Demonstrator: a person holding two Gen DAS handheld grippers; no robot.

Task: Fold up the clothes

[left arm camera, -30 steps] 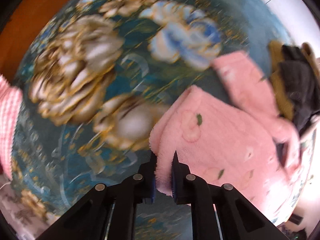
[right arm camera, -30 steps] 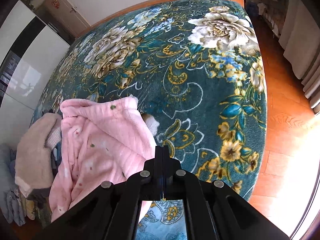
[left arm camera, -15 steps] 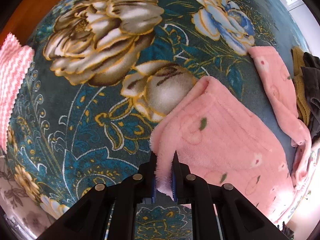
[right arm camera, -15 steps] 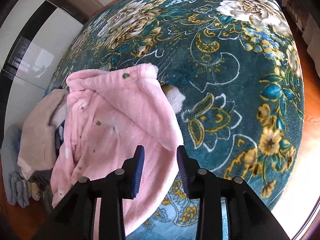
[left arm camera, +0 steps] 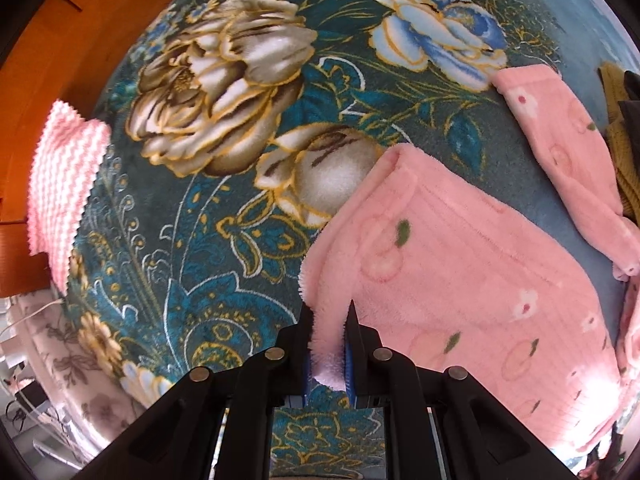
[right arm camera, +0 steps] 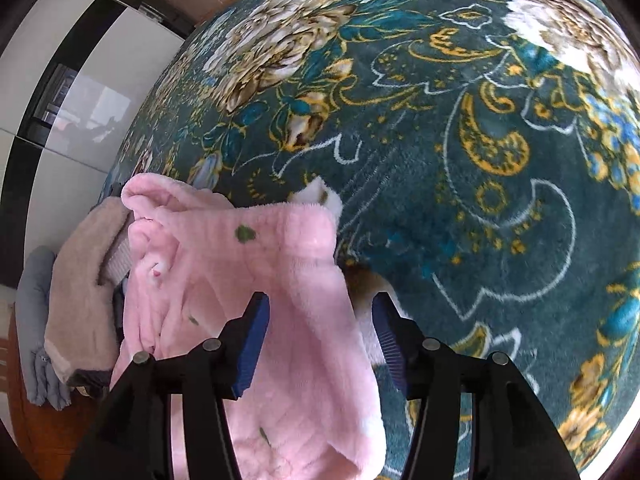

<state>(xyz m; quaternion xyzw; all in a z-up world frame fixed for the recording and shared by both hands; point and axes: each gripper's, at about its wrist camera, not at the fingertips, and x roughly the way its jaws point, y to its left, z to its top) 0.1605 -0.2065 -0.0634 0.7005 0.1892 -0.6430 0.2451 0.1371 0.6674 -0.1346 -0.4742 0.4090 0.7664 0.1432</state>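
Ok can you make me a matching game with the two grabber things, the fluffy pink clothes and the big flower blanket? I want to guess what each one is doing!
Things:
1. left gripper
2. right gripper
3. pink fleece garment
4. floral blanket

What each is doing:
A. open wide, fingers apart over the pink fabric
B. spread out underneath everything, dark teal with big flowers
C. shut on a fluffy pink edge
D. lying on the blanket, dotted with small flowers and green leaves

Right pairs: 1-C, 2-A, 3-D, 4-B
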